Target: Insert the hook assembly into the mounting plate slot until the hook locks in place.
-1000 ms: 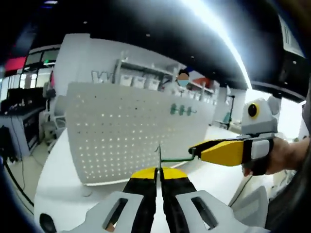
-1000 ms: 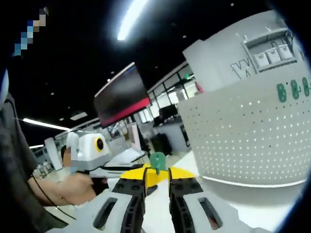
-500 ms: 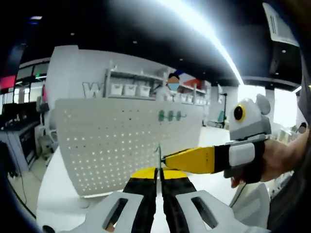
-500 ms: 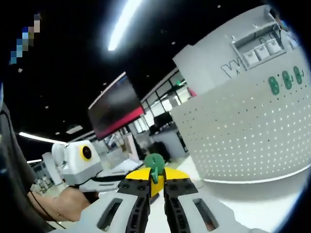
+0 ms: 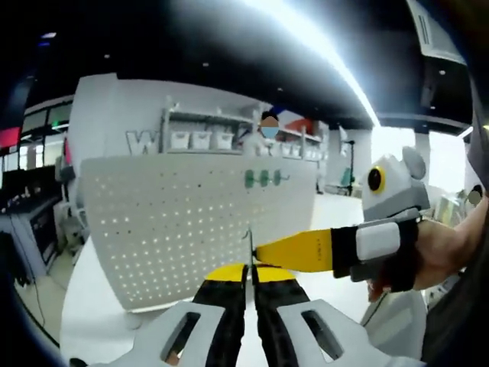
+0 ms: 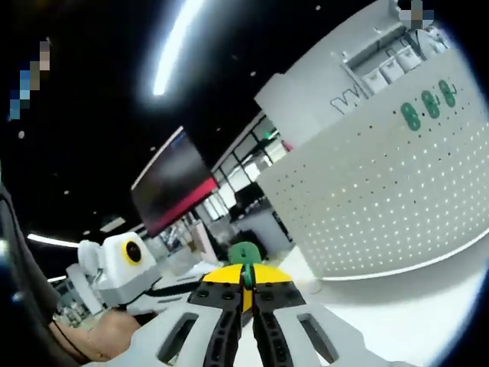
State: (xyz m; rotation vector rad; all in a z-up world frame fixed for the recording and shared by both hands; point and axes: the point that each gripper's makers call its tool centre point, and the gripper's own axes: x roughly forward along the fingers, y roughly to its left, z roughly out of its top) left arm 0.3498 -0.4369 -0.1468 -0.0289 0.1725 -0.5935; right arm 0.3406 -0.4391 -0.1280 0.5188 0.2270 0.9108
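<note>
Where the left gripper's (image 5: pixel 250 274) black jaws with yellow tips meet, they are pressed together on a thin dark metal rod (image 5: pixel 250 246) that stands up from between the tips. Right gripper (image 5: pixel 294 252) enters that left gripper view from the right, its yellow jaw tips pointing at the upright rod and reaching just beside it; a person's hand (image 5: pixel 439 256) grips its black-and-white body. Whether those tips touch the rod I cannot tell.

Right gripper view: own jaws (image 6: pixel 242 280) pressed nearly shut, pinching a small green plastic hook piece (image 6: pixel 244 254) whose rounded head sticks up above the yellow tips. Left gripper (image 6: pixel 122 267), white body with a yellow ring, sits low left, just beyond the jaws, held by a hand (image 6: pixel 103 336).

Behind the jaws stands the white perforated mounting plate (image 5: pixel 191 222), a large upright pegboard on a white tabletop (image 5: pixel 99 290). It is well apart from both grippers. Three green hooks (image 5: pixel 263 178) hang in a row near its upper right edge; same three show at the upper right of the plate (image 6: pixel 382 183) in the right gripper view (image 6: pixel 428 103).

Farther back: a white wall with shelving carrying small white bins (image 5: pixel 200 139), long ceiling light strips (image 5: pixel 321 53), a dark red-edged overhead sign (image 6: pixel 172 191).
</note>
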